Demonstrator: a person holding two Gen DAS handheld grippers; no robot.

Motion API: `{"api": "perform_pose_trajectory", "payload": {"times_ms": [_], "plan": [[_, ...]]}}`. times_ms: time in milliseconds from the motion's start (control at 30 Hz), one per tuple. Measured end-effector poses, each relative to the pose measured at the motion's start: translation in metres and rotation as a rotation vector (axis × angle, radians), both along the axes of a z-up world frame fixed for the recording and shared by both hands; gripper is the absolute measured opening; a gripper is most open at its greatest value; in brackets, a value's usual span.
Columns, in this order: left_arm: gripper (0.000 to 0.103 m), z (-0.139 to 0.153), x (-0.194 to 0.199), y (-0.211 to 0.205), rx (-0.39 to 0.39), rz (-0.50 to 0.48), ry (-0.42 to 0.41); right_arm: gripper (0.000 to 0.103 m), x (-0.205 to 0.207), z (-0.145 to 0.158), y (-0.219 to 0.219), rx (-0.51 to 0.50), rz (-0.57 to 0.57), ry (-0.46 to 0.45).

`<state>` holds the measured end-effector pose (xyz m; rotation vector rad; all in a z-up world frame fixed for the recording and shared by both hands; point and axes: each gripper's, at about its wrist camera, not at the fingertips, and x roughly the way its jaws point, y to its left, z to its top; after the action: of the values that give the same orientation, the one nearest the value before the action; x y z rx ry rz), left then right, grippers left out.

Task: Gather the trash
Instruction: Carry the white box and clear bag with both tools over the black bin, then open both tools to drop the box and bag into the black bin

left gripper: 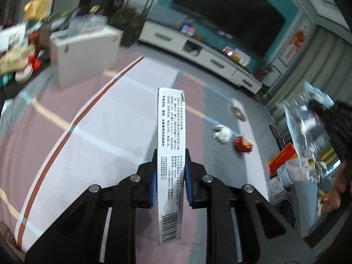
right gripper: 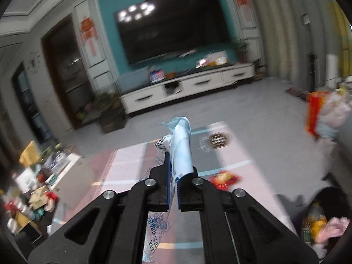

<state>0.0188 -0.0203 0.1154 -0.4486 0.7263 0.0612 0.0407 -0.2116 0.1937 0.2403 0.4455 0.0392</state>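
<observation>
My left gripper is shut on a flat white printed carton with a barcode, held edge-on above the pink and white mat. My right gripper is shut on a crumpled clear and light-blue plastic wrapper, which sticks out past the fingertips and hangs below the jaws. On the mat lie a crumpled white paper, a red snack bag and a dark round wrapper. The red snack bag and the round wrapper also show in the right wrist view.
A white TV cabinet under a dark television stands at the far wall. A white box and cluttered goods sit at the left. At the right are a red carton, bags and a dark bin holding trash.
</observation>
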Motion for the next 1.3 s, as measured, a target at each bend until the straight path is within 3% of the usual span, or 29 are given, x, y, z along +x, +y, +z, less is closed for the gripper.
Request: {"api": "perform_pose_trajectory", "payload": {"times_ms": [200,333,567,700,833,1000,1300], "plan": [[0.021,0.038,-0.024,-0.059,0.071,-0.132,-0.120,0.006,-0.075,0.004,-0.071,-0.007,-0.201,-0.056],[0.021,0.053,-0.035,-0.101,0.091,-0.198,-0.190,0.006,-0.115,-0.017,-0.126,0.014,-0.331,-0.043],[0.021,0.062,-0.036,-0.188,0.123,-0.364,-0.207,0.007,-0.160,-0.063,-0.224,0.167,-0.573,0.010],[0.021,0.062,-0.036,-0.243,0.140,-0.469,-0.217,0.009,-0.171,-0.084,-0.258,0.234,-0.679,0.046],[0.021,0.052,-0.030,-0.292,0.086,-0.590,-0.174,0.010,-0.175,-0.105,-0.284,0.309,-0.710,0.080],[0.021,0.032,-0.015,-0.344,0.076,-0.729,-0.101,0.011,-0.176,-0.124,-0.302,0.384,-0.737,0.127],[0.022,-0.024,0.027,-0.388,-0.052,-0.841,0.097,0.019,-0.172,-0.146,-0.320,0.442,-0.764,0.199]]}}
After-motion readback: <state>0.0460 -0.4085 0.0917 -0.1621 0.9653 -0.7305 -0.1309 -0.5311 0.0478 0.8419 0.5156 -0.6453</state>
